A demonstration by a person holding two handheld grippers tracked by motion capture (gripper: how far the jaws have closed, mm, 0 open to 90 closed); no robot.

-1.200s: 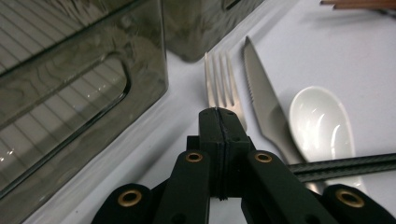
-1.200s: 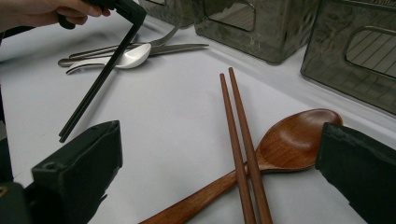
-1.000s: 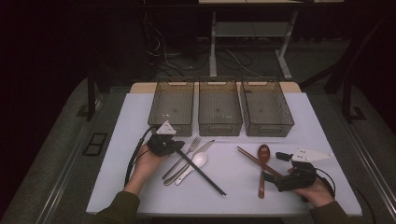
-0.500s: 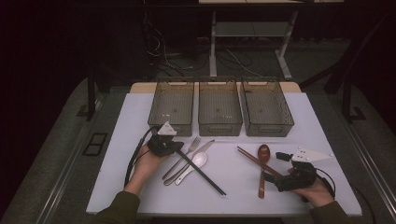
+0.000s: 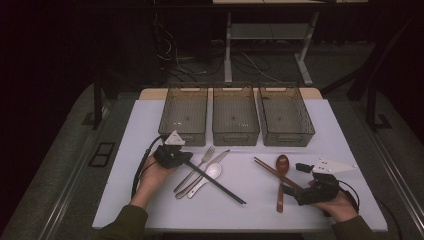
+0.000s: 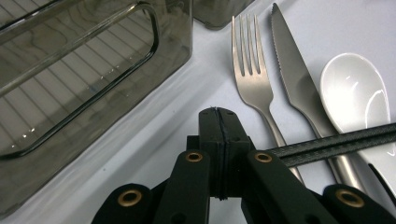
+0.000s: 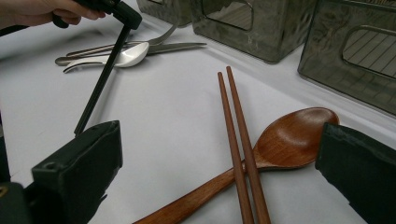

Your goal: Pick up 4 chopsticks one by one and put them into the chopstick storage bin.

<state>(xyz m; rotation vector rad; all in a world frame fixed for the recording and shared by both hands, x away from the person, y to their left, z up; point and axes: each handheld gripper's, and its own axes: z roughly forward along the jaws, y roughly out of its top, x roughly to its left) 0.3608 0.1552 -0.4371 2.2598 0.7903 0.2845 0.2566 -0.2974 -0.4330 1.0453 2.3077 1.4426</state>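
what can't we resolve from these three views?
- Left gripper view: the black chopsticks run behind the shut left claw, so contact is hidden.
- Right gripper view: the wooden spoon handle and brown chopsticks are cut off by the bottom edge.
- High view: the bins are too dim to check their contents.

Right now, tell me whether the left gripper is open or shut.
Shut: the left gripper has its jaws pressed together, clamping the black chopsticks that stick out sideways.
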